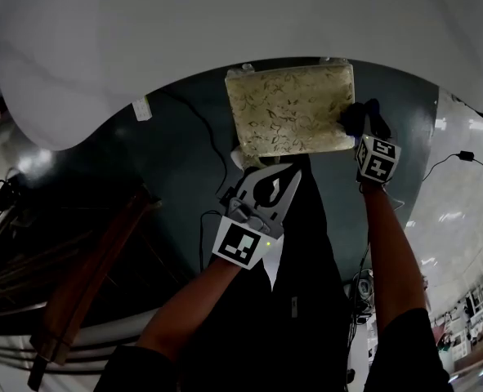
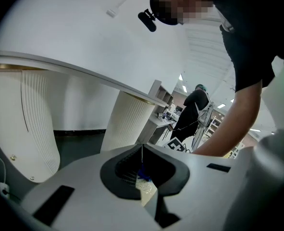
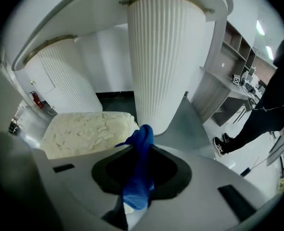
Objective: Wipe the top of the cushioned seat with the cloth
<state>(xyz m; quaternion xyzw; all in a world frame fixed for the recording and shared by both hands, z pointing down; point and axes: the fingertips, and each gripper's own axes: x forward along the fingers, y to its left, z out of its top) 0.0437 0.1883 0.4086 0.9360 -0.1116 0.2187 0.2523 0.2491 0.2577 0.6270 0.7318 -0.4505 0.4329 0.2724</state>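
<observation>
I have the right gripper (image 1: 354,126) with its jaws clamped on the blue cloth (image 3: 141,146) at the right edge of the cushioned seat (image 1: 290,109), the left gripper (image 1: 288,174) closed and empty, so I judge nearly all the wiping is left.

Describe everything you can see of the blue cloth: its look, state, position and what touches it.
The cloth is bright blue, soft, thin fabric, bunched into a crumpled strip. The right gripper is shut on it, so a rounded wad pokes out beyond the jaw tips while the rest trails back between the jaws. The wad sits at the right edge of the cream patterned seat, not on its top; whether it touches is unclear.
</observation>
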